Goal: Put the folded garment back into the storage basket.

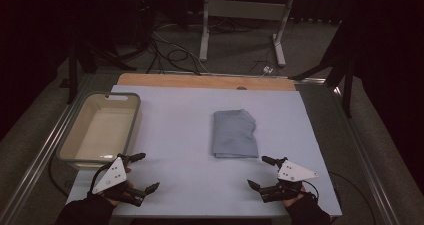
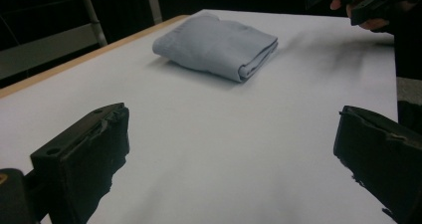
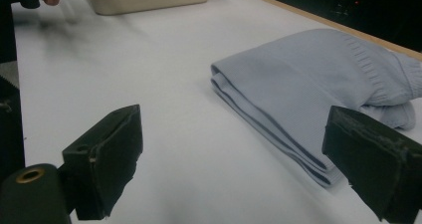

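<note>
**benchmonkey:** Which hand would you send first for the folded sweater (image 1: 235, 134)?

**me:** I'd lead with the right gripper (image 1: 261, 172). From it the sweater sits just beside, around 11 o'clock; from the left gripper (image 1: 145, 171) it's well apart, about 2 o'clock. It lies mid-table, long axis running 12 to 6, folded edge on the near end. The tub (image 1: 131, 130) sits at 12 from my left. Both sets of jaws are spread wide and grasping nothing.
</note>
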